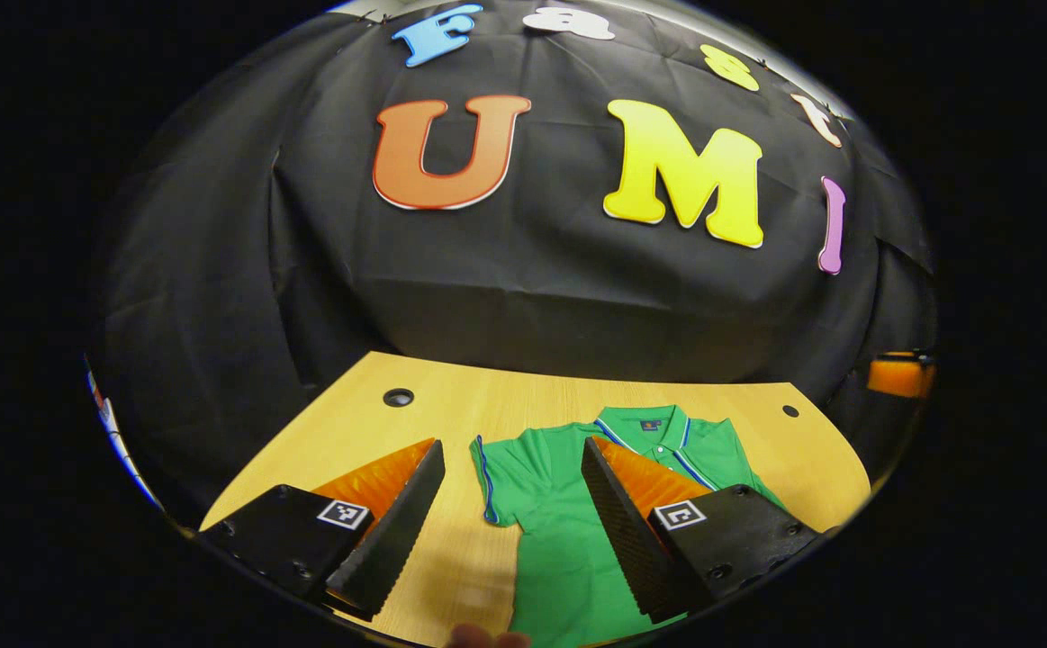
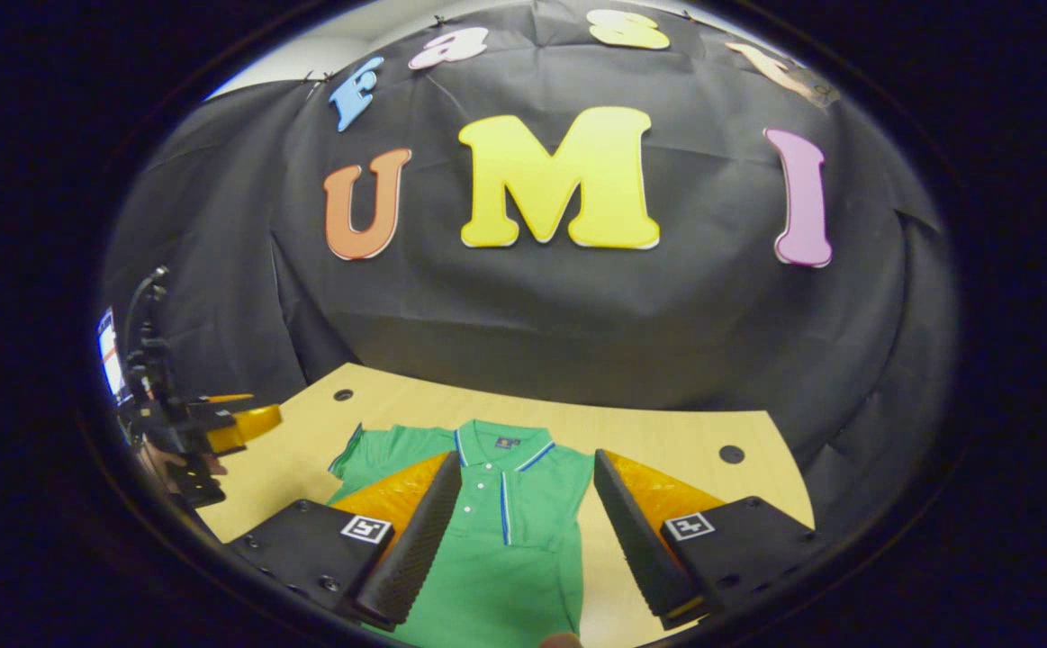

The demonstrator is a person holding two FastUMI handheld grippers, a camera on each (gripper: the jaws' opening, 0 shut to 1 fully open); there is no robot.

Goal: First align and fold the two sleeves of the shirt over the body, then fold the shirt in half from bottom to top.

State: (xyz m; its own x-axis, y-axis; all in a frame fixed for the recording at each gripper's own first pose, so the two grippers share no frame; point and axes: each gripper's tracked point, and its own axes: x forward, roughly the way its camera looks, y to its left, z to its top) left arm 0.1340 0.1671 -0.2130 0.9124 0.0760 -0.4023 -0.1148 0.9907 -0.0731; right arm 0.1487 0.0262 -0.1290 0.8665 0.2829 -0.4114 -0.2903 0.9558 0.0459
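In the left gripper view, your left gripper (image 1: 512, 468) hung above the near edge of the surface (image 1: 370, 405) with its jaws spread wide and nothing between them. Just past the fingertips lay the green shirt (image 1: 550, 540), flat and face up, collar pointing away from you. Its short sleeve (image 1: 500, 477) with the blue trim sat in the gap between the two fingers, still spread out to the side and not folded over the body; the right-hand finger covered part of the chest. Beyond the collar (image 1: 645, 421) the wooden surface ran on to a dark cable hole (image 1: 398, 397) ahead and to the left, and a smaller hole (image 1: 789, 410) ahead and to the right. Behind that stood the black cloth wall.

In the right gripper view, your right gripper (image 2: 528, 468) was likewise wide open and empty, held over the shirt (image 2: 496, 576). The buttoned placket (image 2: 503, 504) and collar (image 2: 500, 443) lay between its fingers, slightly towards the left one. The shirt's edge ended just short of the right finger, with bare surface (image 2: 667, 432) beyond. Farther off to the left, your other gripper (image 2: 217, 423) showed in a hand over the surface's edge; I could not tell its opening from there
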